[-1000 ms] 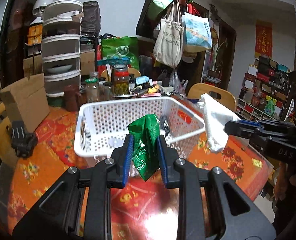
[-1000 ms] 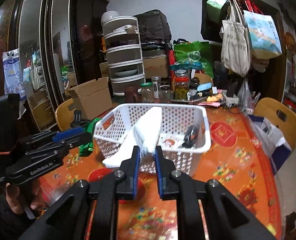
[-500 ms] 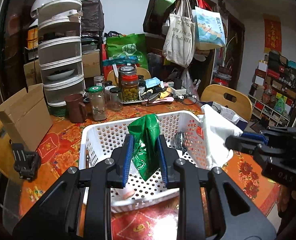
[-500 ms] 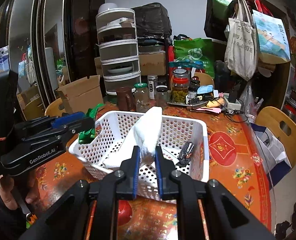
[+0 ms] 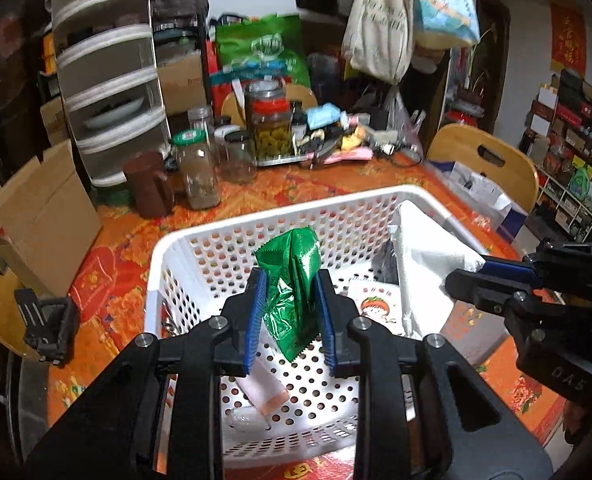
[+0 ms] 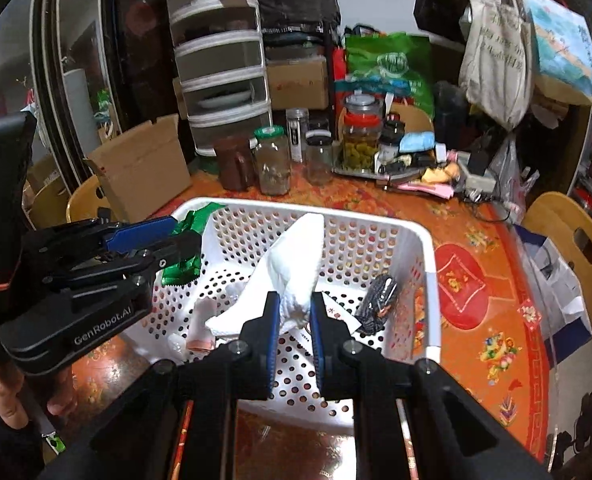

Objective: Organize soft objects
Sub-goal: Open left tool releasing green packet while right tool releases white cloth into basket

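Note:
My left gripper (image 5: 290,312) is shut on a crinkled green foil bag (image 5: 292,280) and holds it over the white perforated basket (image 5: 216,236). My right gripper (image 6: 294,322) is shut on a white folded cloth (image 6: 296,264), which hangs inside the same basket (image 6: 427,264). In the right wrist view the left gripper (image 6: 176,248) with the green bag (image 6: 184,266) is over the basket's left rim. In the left wrist view the right gripper (image 5: 467,280) holds the cloth (image 5: 427,268) at the basket's right side. A pink tube (image 5: 268,388), a printed packet (image 5: 375,304) and a dark fabric item (image 6: 377,304) lie in the basket.
The basket stands on a round table with an orange-red patterned cover (image 6: 475,280). Behind it are glass jars (image 6: 272,164), a brown mug (image 5: 148,188), a metal tray of clutter (image 6: 395,160) and a cardboard box (image 6: 140,168). Wooden chairs (image 6: 571,248) ring the table. A black clip (image 5: 44,320) lies at left.
Both grippers have moved forward and down over the basket, each still gripping its item. The green bag and the white cloth now hang inside the basket's rim.

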The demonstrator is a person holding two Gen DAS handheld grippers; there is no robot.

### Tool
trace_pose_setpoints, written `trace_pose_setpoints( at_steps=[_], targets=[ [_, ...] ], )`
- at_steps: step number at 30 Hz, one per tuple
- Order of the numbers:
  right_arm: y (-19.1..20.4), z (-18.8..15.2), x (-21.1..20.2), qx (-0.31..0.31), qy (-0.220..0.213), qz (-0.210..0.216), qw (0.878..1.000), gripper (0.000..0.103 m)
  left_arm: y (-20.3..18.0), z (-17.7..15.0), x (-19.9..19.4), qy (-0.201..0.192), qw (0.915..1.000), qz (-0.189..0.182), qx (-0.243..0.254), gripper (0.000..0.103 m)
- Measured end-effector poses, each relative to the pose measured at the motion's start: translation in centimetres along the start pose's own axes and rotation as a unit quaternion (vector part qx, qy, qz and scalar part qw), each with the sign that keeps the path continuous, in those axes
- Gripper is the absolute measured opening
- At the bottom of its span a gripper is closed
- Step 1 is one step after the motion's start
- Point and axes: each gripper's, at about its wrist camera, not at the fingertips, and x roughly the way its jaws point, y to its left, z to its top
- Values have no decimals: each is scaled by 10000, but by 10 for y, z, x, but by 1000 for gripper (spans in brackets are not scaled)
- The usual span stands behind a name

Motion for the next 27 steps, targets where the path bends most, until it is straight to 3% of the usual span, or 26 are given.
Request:
trace_pose_setpoints(
  at_steps=[15, 20, 21, 23, 24, 25, 27],
  targets=[
    [-11, 1, 67, 177, 738, -84, 9971, 13, 10, -8, 67, 999, 9945, 274, -137, 24],
    [-17, -1, 77, 345, 805, -17, 9962, 14, 14, -10, 78, 1156, 9927, 240, -252, 32],
    [-18, -1, 77, 373, 787, -14, 9962, 18, 15, -11, 79, 1163, 9925, 229, -293, 36],
    [-21, -1, 77, 421, 775, -37, 9961, 27, 17, -11, 76, 1114, 9929, 203, -367, 54],
    [-22, -1, 76, 414, 753, -41, 9963, 39, 18, -11, 72, 1052, 9934, 217, -394, 61],
    [-22, -1, 73, 400, 704, -50, 9967, 49, 18, -10, 69, 983, 9941, 241, -402, 76],
    [-23, -1, 65, 403, 527, -111, 9977, 84, 20, -7, 58, 760, 9956, 369, -407, 83]
  ],
)
